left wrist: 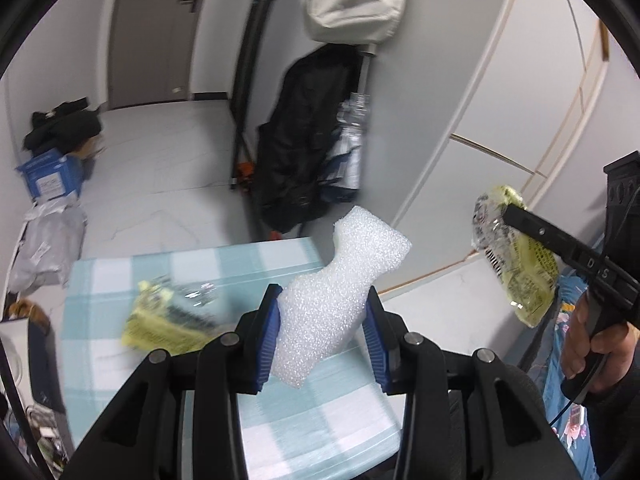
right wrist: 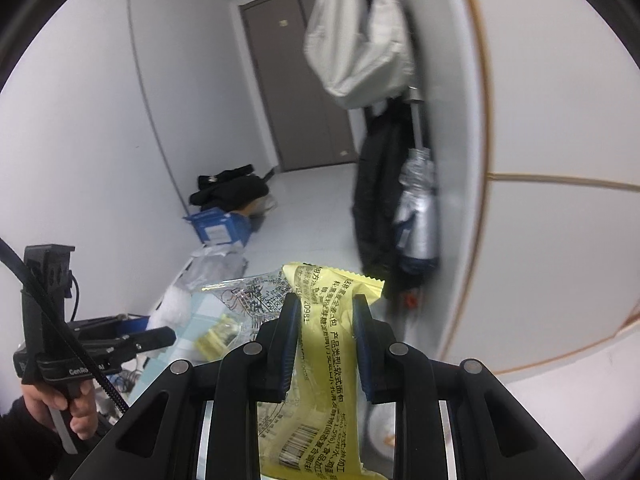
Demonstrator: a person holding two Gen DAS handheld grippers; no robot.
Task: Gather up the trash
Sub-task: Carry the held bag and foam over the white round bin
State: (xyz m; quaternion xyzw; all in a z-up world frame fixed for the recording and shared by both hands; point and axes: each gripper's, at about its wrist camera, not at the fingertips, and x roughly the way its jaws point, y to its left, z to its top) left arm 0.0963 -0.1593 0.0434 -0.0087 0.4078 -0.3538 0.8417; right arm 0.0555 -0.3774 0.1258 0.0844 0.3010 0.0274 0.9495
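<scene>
carrying both pieces clear of the checked tabletop (left wrist: 168, 268) works best with the left claw (left wrist: 322, 332) clamped on the foam (left wrist: 332, 300) and the right claw (right wrist: 326, 344) pinching the yellow wrapper (right wrist: 320, 364), leaving the second wrapper (left wrist: 168, 320) on the tabletop for another trip.

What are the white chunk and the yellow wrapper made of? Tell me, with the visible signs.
White chunk: probably expanded foam, with a matte, beaded, pebbly surface, pinched between the pads of the left tool.
Yellow wrapper: apparently thin plastic film, glossy, crinkled, printed, partly clear.

two yellow wrappers (left wrist: 516, 264) (left wrist: 168, 326), one white foam piece (left wrist: 340, 292), one blue box (left wrist: 50, 176)
</scene>
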